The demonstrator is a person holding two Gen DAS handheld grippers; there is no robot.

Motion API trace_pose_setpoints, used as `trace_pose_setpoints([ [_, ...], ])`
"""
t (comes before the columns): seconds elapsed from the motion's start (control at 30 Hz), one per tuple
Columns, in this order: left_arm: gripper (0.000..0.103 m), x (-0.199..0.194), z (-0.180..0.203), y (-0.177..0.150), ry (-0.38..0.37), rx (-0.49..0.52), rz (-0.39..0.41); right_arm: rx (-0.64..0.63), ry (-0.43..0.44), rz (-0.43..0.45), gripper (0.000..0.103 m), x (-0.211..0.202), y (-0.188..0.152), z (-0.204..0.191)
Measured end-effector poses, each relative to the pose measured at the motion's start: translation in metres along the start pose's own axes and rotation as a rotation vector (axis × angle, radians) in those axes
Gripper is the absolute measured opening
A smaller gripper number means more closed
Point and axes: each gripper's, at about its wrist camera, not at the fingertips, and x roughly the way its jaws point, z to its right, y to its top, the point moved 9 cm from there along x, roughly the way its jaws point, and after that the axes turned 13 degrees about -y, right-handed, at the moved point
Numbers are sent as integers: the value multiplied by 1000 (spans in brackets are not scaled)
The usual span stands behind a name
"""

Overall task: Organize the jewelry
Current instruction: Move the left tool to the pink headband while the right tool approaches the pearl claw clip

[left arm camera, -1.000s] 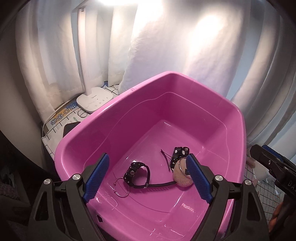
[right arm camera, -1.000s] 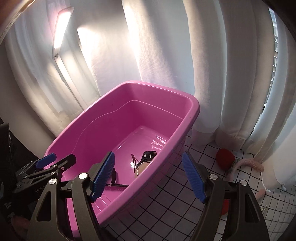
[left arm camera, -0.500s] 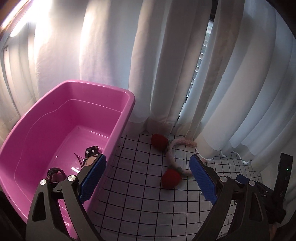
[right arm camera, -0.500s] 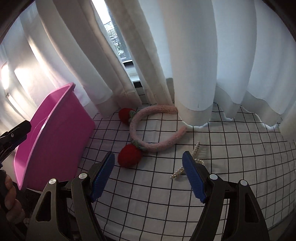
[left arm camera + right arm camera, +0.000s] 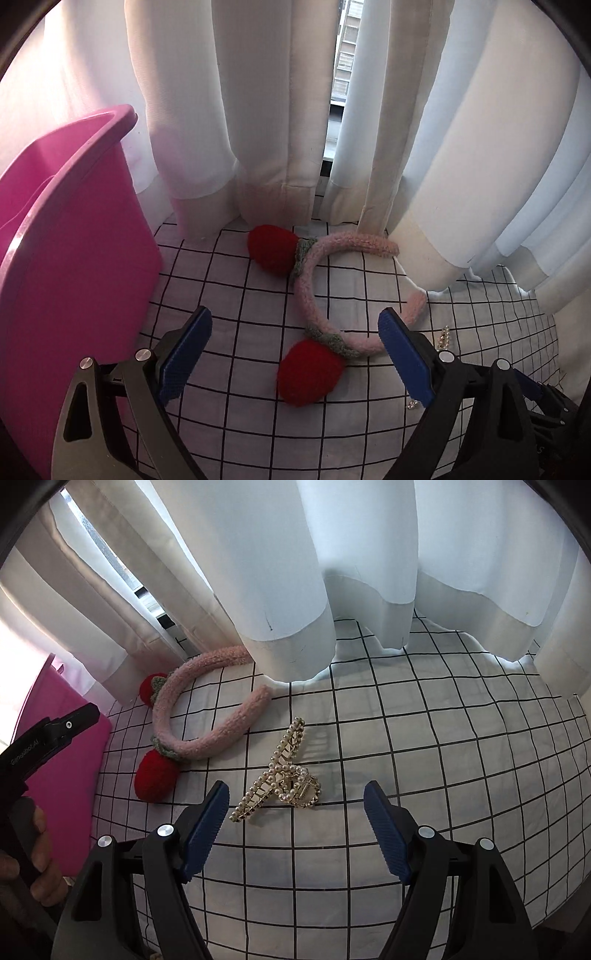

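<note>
The pearl hair claw lies on its side on the checked cloth of the tabletop, just in front of the right gripper and about centred between its blue pads. This gripper is spread wide and holds nothing; I think it is lined up this way so the 2 pads can close on the claw from both sides. In the left wrist view only a few pearls of the claw show, behind the right-hand pad.

Just beside the claw, on its left, is the pink fuzzy headband w/ 2 red knitted strawberries; the nearer strawberry sits between the pads of the left gripper, a bit ahead of them. The left gripper is also wide open and empty, approx. aimed at this strawberry end, probably because that is the fattest, easiest part to pinch. One tip of the headband goes under the white curtain.

The pink bin stands at the left, close to the headband but not touching it; I judge it is where the items should go, so both pieces are not yet sorted.

Count: 1 hair claw, 1 headband, 2 strawberries, 1 bin, 2 grippers.
</note>
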Motion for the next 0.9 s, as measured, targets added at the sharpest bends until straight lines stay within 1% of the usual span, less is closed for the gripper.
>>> trace_pose_setpoints([
  [0.1,90,22,-10,-1,21,-15,-31,-11,11,-20,72,18,2,-9],
  [0.27,90,49,-19,-2,31,-51,-70,13,-7,-79,72,47,3,-16],
  [0.4,90,69,-22,-1,35,-76,-101,23,-45,-95,72,61,5,-17],
  [0.57,90,93,-24,-7,81,-53,-143,32,-83,-111,72,72,3,-16],
  [0.7,90,107,-28,-15,101,-51,-172,34,-92,-111,72,78,3,-17],
  [0.9,90,115,-30,-22,128,-21,-183,6,-119,-88,72,81,5,-19],
])
